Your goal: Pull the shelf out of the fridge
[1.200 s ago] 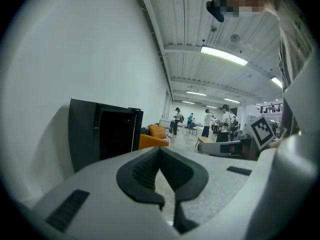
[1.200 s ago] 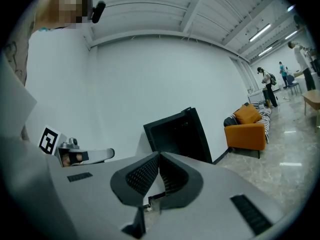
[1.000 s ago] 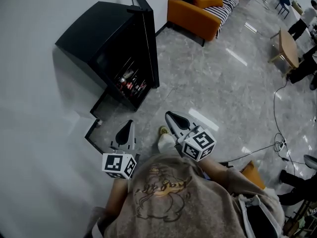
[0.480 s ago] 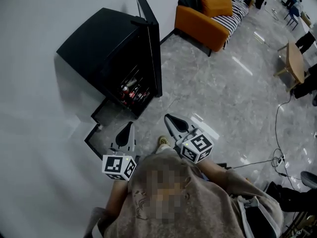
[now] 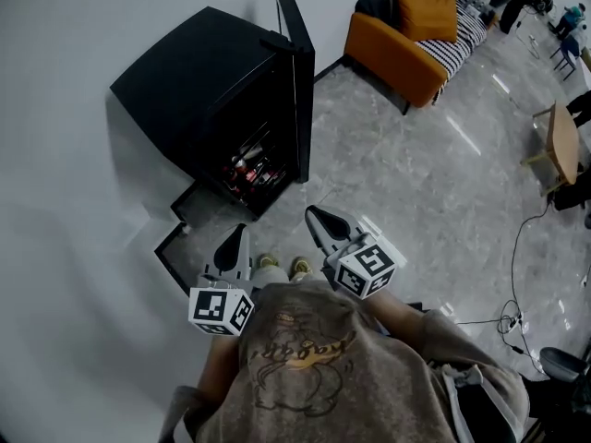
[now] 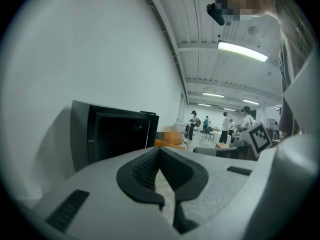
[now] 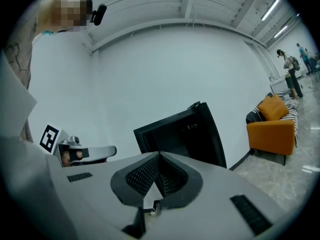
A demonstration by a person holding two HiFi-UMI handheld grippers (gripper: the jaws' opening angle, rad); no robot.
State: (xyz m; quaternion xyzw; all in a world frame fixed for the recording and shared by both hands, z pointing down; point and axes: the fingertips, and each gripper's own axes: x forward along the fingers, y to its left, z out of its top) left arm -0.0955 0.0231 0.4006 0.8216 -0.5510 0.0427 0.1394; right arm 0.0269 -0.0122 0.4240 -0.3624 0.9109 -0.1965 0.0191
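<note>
A black fridge (image 5: 199, 81) stands against the white wall with its door (image 5: 297, 72) swung open. Inside, low down, a wire shelf (image 5: 251, 164) carries bottles and cans. My left gripper (image 5: 240, 233) and right gripper (image 5: 316, 214) hang side by side in front of my chest, well short of the fridge, both pointing toward it. Each is shut with nothing between its jaws. In the left gripper view the fridge (image 6: 117, 134) shows beyond the shut left gripper (image 6: 160, 151). The right gripper view shows the fridge (image 7: 175, 134) above the shut right gripper (image 7: 159, 156).
An orange sofa (image 5: 406, 44) with a striped throw stands to the right of the fridge. A dark-edged floor panel (image 5: 189, 233) lies in front of the fridge near the wall. Cables (image 5: 512, 275) run over the grey floor at the right. A wooden table (image 5: 561, 137) is at the far right.
The fridge has shifted right and slightly down in the head view as I step nearer. Both shoes now show below the grippers. The grippers stay shut and level.
</note>
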